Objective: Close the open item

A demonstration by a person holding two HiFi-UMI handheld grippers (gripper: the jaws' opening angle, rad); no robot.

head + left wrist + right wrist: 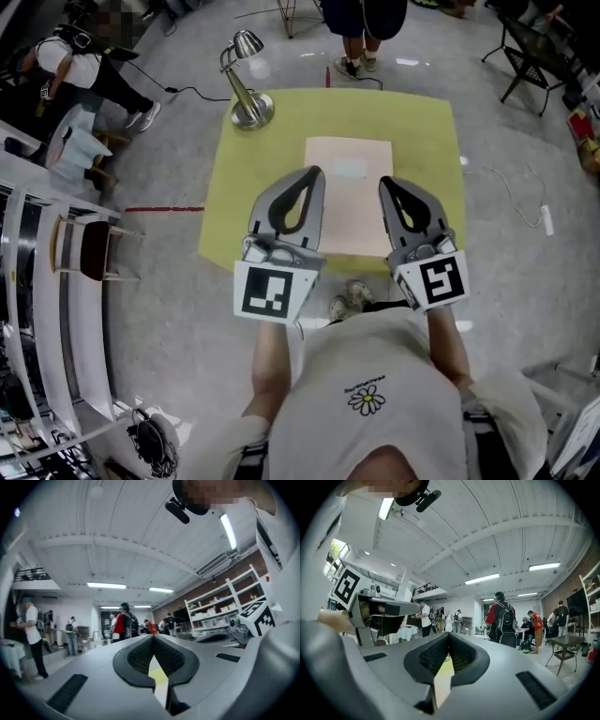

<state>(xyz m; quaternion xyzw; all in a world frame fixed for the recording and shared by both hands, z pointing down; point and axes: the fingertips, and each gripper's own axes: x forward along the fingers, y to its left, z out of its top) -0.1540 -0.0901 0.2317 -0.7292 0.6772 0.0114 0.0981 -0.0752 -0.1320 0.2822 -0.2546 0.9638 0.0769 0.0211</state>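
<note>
Right, both tools are up in front of the person and the thing to be closed lies just beyond them. The left tool (314,174) is pinched fully together with nothing in it; its own view (153,637) shows only the yellow-green surface through the slit between the pads. The right tool (386,181) is the same, jaws together and empty (449,634).

The target looks like a pale pink folder (349,187), flat on the yellow-green surface (281,127), with a small white label (349,169) near its far end. From the tools it sits at 12 o'clock, ahead and lower down. Its long axis runs 12 to 6, straight away from the person. The left tool hangs over its near left corner and the right tool over its near right corner, so neither is clearly closer.

No raised flap or cover shows from here, and I cannot tell where the hinge lies. My read is that the next move turns on that edge. A lamp (246,84) stands off at 10 o'clock, well clear.
</note>
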